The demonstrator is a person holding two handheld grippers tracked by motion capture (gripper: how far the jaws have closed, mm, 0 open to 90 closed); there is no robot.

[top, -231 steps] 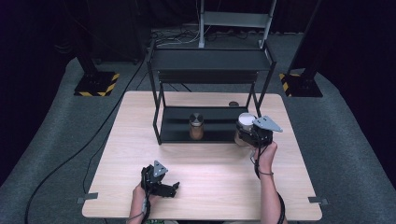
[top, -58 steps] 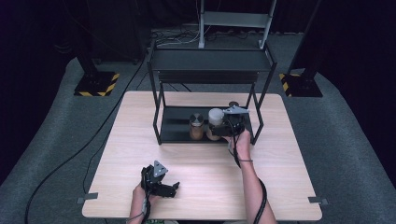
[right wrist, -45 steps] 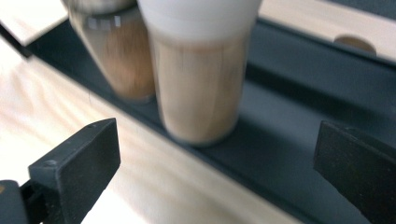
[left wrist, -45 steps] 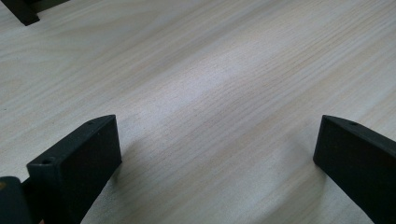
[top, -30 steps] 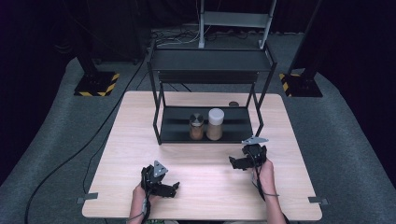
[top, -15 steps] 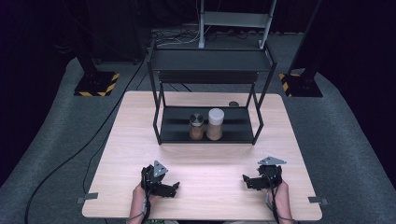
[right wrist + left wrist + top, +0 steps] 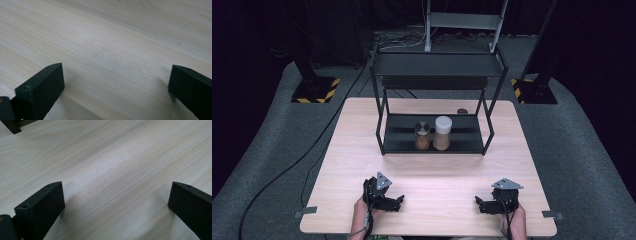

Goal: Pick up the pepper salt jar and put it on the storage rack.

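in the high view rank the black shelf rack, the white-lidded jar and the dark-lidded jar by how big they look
1. black shelf rack, by far the largest.
2. white-lidded jar, taller and wider than its neighbour.
3. dark-lidded jar, smallest.
The jars stand side by side on the lower shelf, so nearness hardly skews this.

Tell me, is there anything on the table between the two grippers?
No. In the high view, only bare wooden table lies between the left gripper and right gripper.

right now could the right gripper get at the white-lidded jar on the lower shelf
Probably yes. The right gripper is open and holds nothing, and the white-lidded jar stands at the shelf's open front with bare table between. The darker-lidded jar crowds its left side only.
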